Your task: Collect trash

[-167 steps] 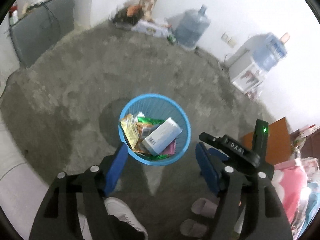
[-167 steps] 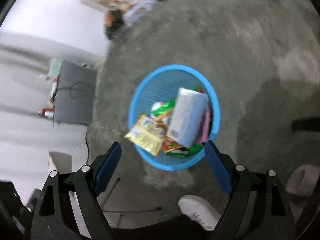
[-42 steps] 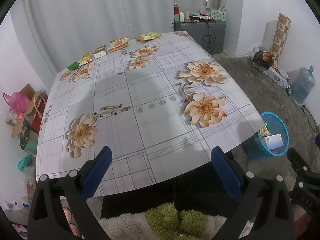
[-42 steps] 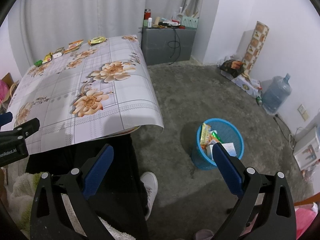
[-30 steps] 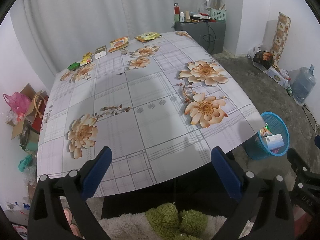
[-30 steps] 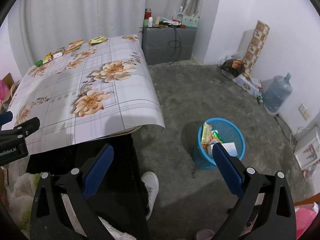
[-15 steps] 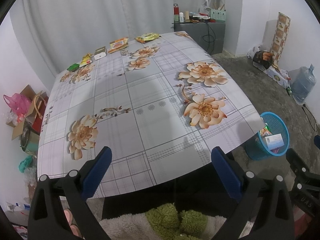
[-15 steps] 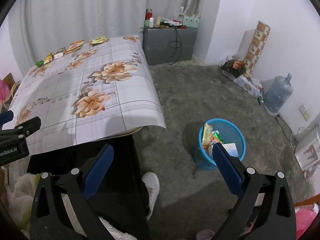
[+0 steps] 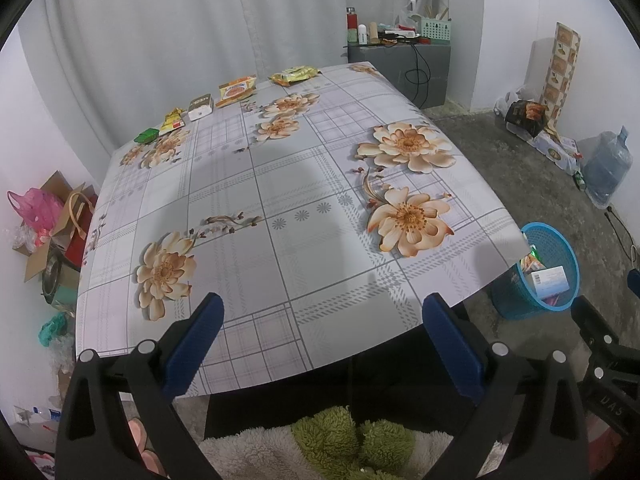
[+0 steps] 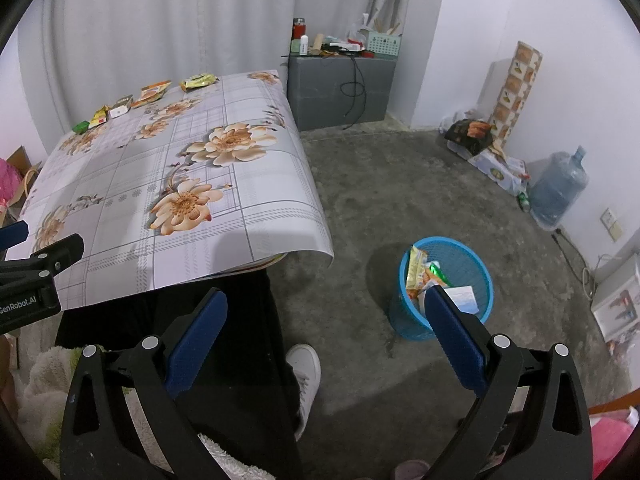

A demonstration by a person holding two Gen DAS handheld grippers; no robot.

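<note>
Wrappers sit in a row along the far edge of the table [image 9: 280,184], up at about eleven o'clock from my left gripper [image 9: 322,344]: a small green packet [image 9: 146,136], a yellow packet [image 9: 173,121], a white box [image 9: 200,106], an orange packet [image 9: 236,90] and a yellow-green packet [image 9: 295,75]; their print is too small to read. My left gripper's blue pads stand wide apart with nothing between them, hovering over the near edge of the flowered tablecloth. My right gripper [image 10: 326,328] is likewise spread and empty, held over the concrete floor beside the table. The blue basket [image 10: 466,254] stands on the floor at about two o'clock from it, already holding a yellow-orange wrapper [image 10: 416,270], something green and a white box [image 10: 462,298]. In the right wrist view the left gripper's black body at nine o'clock carries the lettering "GenRobot.AI". A white shoe [image 10: 306,364] shows under the right gripper, and a water jug [image 10: 558,190] stands by the wall at two o'clock.
</note>
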